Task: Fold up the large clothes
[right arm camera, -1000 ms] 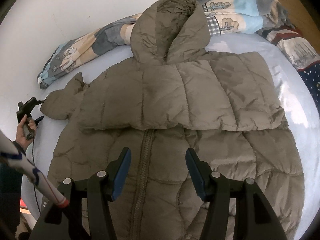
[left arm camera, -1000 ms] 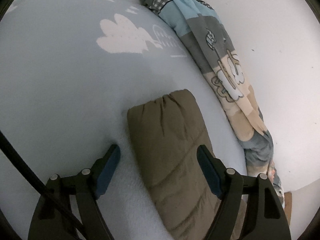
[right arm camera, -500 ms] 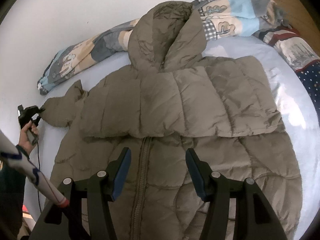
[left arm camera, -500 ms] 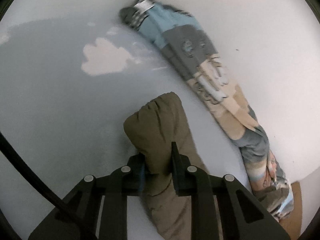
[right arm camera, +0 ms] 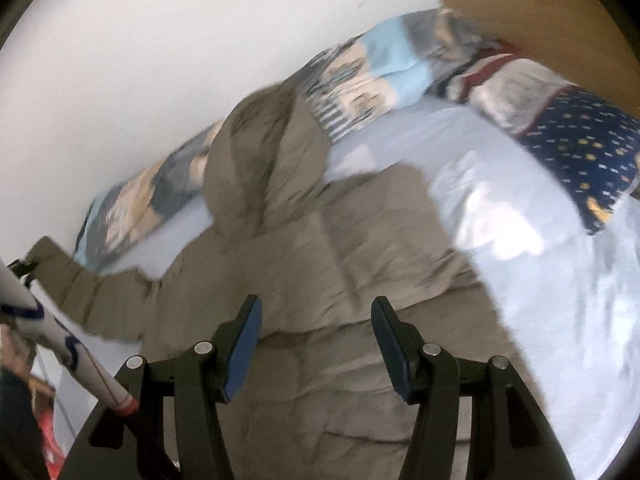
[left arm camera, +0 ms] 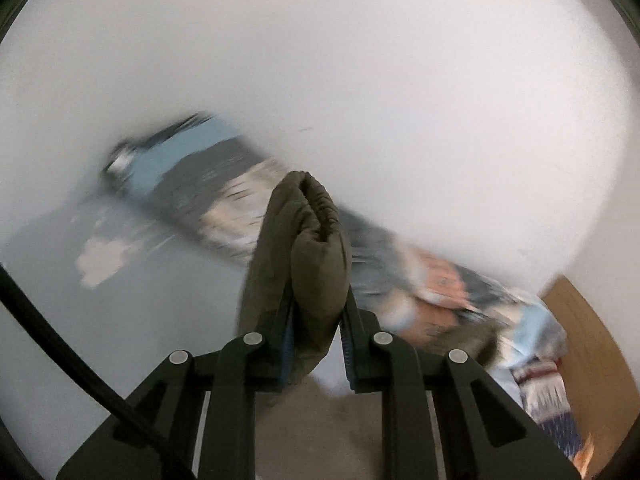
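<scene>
While my left fingers (left arm camera: 316,340) are clamping the sleeve cuff (left arm camera: 308,240), my right fingers (right arm camera: 316,348) are hanging released above the jacket (right arm camera: 340,280). One sleeve is lying folded across its chest; this sleeve and the body fold are remaining.

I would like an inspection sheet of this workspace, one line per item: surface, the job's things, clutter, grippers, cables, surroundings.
Surface: bed with pale blue sheet, sunlit patch on it.
Job's things: olive puffer jacket spread on the sheet, hood toward the wall; its sleeve cuff is lifted.
Clutter: rolled patterned quilt along the wall; navy dotted bedding at the headboard end.
Grippers: left gripper shut on the sleeve cuff; right gripper open, above the jacket, holding nothing.
Cables: black cable beside the left gripper.
Surroundings: white wall; wooden headboard; views blurred.
</scene>
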